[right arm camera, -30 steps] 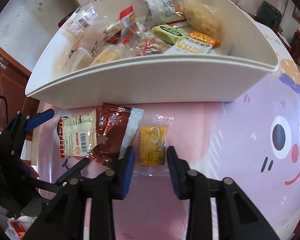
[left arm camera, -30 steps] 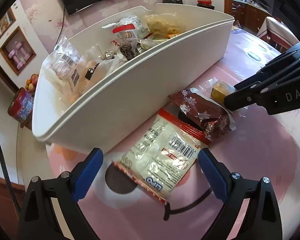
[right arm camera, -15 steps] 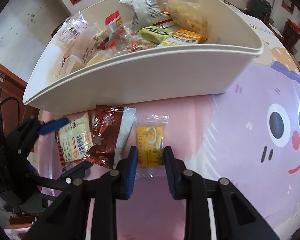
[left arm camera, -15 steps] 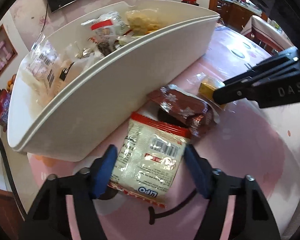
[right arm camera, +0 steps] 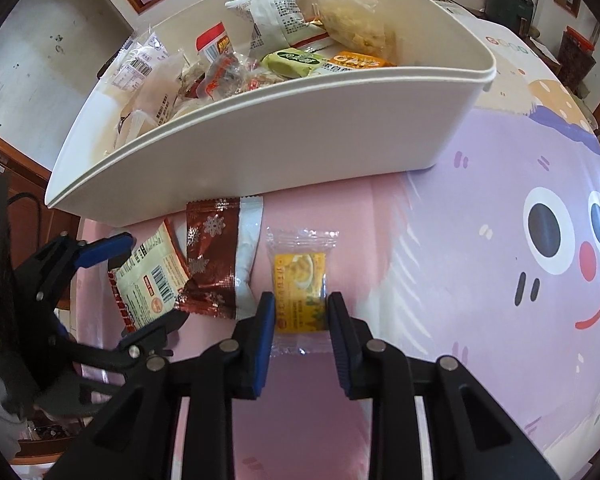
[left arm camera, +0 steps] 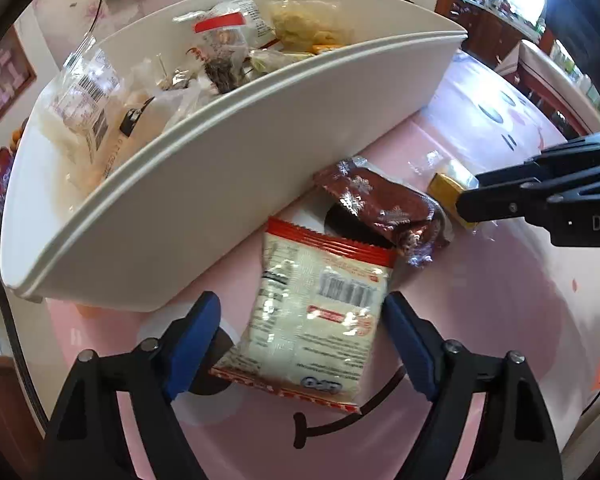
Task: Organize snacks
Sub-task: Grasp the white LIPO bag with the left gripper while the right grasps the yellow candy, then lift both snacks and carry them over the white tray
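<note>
A white snack packet (left arm camera: 320, 312) with red ends lies on the pink tablecloth between the blue pads of my left gripper (left arm camera: 300, 304). Its jaws are opening, with a gap at the left pad. Beside it lies a brown snowflake wrapper (left arm camera: 384, 204). My right gripper (right arm camera: 300, 304) is shut on the near end of a small yellow packet (right arm camera: 300, 276) in clear wrap. The right wrist view shows the left gripper (right arm camera: 150, 280) around the white packet (right arm camera: 152, 276), next to the brown wrapper (right arm camera: 212, 256). A white bin (right arm camera: 300, 152) stands just behind all three.
The bin (left arm camera: 220, 184) holds several wrapped snacks, piled near its rim. The tablecloth shows a cartoon face (right arm camera: 540, 240) to the right of the packets. A black cable (left arm camera: 4, 300) hangs at the table's left edge. Wooden cabinets and walls stand beyond the table.
My left jaws came in from wide around the white packet, pinched it, then eased apart a little. My right jaws narrowed onto the yellow packet and stayed there.
</note>
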Motion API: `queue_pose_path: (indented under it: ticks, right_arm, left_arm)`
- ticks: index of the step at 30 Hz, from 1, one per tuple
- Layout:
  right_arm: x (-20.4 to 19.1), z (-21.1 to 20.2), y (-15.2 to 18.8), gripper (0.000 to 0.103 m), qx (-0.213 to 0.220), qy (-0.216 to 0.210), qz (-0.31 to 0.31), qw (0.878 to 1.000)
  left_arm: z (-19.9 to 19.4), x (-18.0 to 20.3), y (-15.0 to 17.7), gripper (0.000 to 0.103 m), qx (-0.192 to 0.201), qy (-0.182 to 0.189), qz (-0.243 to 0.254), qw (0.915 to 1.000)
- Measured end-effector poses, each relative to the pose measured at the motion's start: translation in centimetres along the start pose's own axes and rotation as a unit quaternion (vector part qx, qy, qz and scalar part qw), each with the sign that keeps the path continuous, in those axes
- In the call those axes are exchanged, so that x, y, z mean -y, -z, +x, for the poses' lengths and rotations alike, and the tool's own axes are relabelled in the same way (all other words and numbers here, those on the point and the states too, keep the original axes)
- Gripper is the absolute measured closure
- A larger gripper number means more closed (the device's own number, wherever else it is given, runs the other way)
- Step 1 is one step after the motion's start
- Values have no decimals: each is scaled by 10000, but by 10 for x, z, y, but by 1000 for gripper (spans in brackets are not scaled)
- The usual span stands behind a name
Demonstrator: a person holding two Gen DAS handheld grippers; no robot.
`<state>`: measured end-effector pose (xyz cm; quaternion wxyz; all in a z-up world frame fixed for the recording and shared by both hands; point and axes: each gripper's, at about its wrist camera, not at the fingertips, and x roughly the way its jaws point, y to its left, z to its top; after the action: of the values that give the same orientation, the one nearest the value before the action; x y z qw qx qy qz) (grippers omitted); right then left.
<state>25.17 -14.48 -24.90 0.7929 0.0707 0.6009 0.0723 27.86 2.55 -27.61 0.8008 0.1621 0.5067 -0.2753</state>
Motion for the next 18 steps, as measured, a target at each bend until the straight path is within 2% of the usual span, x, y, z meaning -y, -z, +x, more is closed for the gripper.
queue_pose_path:
  ticks: [1,3,12,18]
  right_arm:
    - [-1,1,-1,77,-10,3,-12,10000]
    - [-2,2,-1,77,-26,1,-54,10000]
    - [-11,-11,-1,77,142,-80,-301,9994]
    - [-11,-47,0,77,351,-328,-462,9978]
  left_arm:
    - [-1,2,0,38,15,22,60,10000]
    - [-4,9,0,57,46,53,107,9999]
    - [-20,34,7,58,59,-115,-675,9976]
    - [-83,42,-6,58,514,-386,-1189,9908]
